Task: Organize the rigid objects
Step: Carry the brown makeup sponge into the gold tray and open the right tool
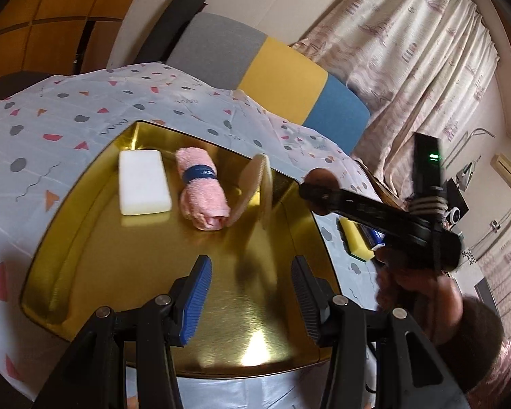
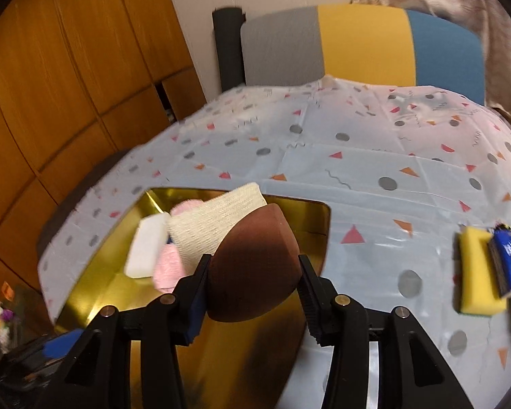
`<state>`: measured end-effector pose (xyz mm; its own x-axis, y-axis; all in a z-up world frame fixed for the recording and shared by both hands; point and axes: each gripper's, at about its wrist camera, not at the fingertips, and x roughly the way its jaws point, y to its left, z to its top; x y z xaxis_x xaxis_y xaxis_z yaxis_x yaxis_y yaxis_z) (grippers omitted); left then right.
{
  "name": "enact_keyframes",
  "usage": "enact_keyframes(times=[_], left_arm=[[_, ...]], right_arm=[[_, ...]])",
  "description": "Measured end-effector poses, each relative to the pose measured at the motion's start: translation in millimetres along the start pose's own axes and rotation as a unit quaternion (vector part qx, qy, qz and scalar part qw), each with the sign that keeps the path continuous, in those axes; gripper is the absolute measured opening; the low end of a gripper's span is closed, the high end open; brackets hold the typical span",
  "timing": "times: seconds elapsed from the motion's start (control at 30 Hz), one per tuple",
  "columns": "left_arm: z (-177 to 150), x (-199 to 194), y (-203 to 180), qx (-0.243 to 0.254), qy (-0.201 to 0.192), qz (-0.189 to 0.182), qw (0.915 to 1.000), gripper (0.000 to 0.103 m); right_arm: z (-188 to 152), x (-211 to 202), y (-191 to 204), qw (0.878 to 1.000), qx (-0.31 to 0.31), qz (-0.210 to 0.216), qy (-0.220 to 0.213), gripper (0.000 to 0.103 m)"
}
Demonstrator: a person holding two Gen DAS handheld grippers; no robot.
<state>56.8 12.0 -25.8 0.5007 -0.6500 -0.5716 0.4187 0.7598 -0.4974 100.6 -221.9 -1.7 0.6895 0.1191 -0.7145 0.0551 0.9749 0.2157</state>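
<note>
Left wrist view. The left gripper points down over the near part of a gold tray. Its fingers stand apart with nothing between them; only bare tray surface shows in the gap. Ahead and to the left of the fingers lies a white bar, flat on the tray. Just right of the bar lies a pink rolled towel with a blue band around it. Beyond the right finger, a cream mesh pad is blurred above the tray's far right part. To the right, the right gripper reaches in over the tray edge, carried by a hand; a brown piece shows at its tip. Below it, on the patterned tablecloth, sits a yellow sponge.

Right wrist view. The right gripper is clamped on a brown rounded piece, which fills the space between both fingers. The cream mesh pad extends from this piece forward and to the left, over the gold tray. Past it, left of the fingers, lie the white bar and the pink rolled towel, partly covered by the pad. Well to the right, on the tablecloth, the yellow sponge touches a blue packet.
</note>
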Motion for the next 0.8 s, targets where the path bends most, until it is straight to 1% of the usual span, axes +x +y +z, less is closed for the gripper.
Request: enact_keyframes(times=[0.1, 0.17, 0.27, 0.3, 0.37, 0.6, 0.8], left_arm=[[1, -3, 8, -0.008, -0.003, 0.006, 0.9999, 0.049], [0, -5, 14, -0.016, -0.005, 0.009, 0.9998, 0.049], [0, -5, 18, -0.022, -0.005, 0.010, 0.9997, 0.049], [-1, -5, 18, -0.022, -0.005, 0.010, 0.9997, 0.049], [-1, -5, 18, -0.021, -0.004, 0.009, 0.9997, 0.049], [-5, 1, 14, -0.018, 0.008, 0.006, 0.9998, 0.049], [-7, 2, 6, -0.012, 0.011, -0.006, 0.9999, 0.049]], right_arm=[[3, 19, 4, 1.000, -0.012, -0.009, 0.019, 0.049], [5, 29, 8, 0.999, -0.023, -0.016, 0.032, 0.053], [3, 34, 10, 0.998, -0.037, -0.035, 0.035, 0.056], [3, 34, 10, 0.998, -0.040, -0.039, 0.033, 0.057], [1, 32, 9, 0.997, -0.046, -0.052, 0.027, 0.065], [2, 13, 0, 0.999, -0.028, -0.044, 0.001, 0.065], [-9, -13, -9, 0.999, -0.011, -0.043, -0.022, 0.068]])
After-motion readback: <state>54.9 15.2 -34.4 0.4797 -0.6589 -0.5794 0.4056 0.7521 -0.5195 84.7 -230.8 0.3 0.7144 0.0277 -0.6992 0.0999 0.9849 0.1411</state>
